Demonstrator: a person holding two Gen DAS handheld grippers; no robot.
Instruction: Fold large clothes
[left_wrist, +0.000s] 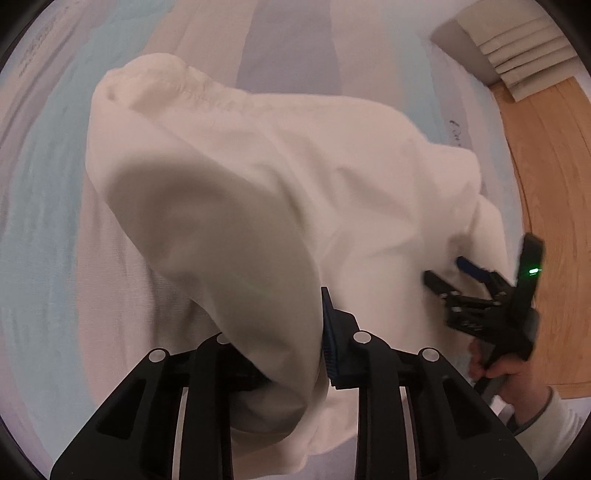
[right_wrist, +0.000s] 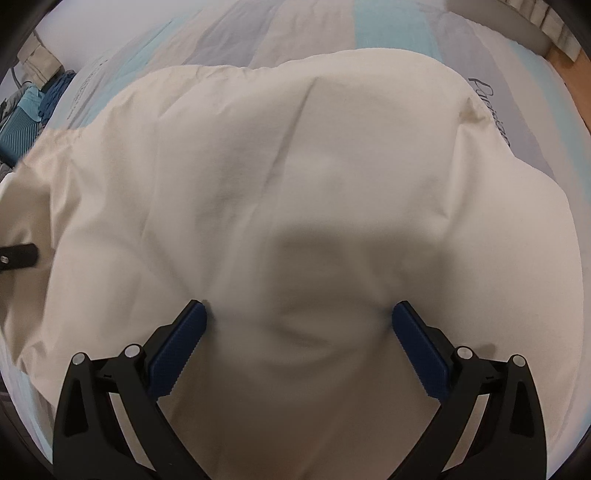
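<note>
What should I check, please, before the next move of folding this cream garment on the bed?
1. Left gripper shut on the cream garment: ok.
2. Right gripper open, cloth between its fingers, not yet clamped: not ok.
3. Garment lying flat: not ok, bunched and creased.
4. Garment fully on the striped bedsheet: cannot tell.
5. Grippers apart from each other: ok.

Both wrist views look down close over cream garment (left_wrist: 280, 192) on striped bed (right_wrist: 332, 33).
</note>
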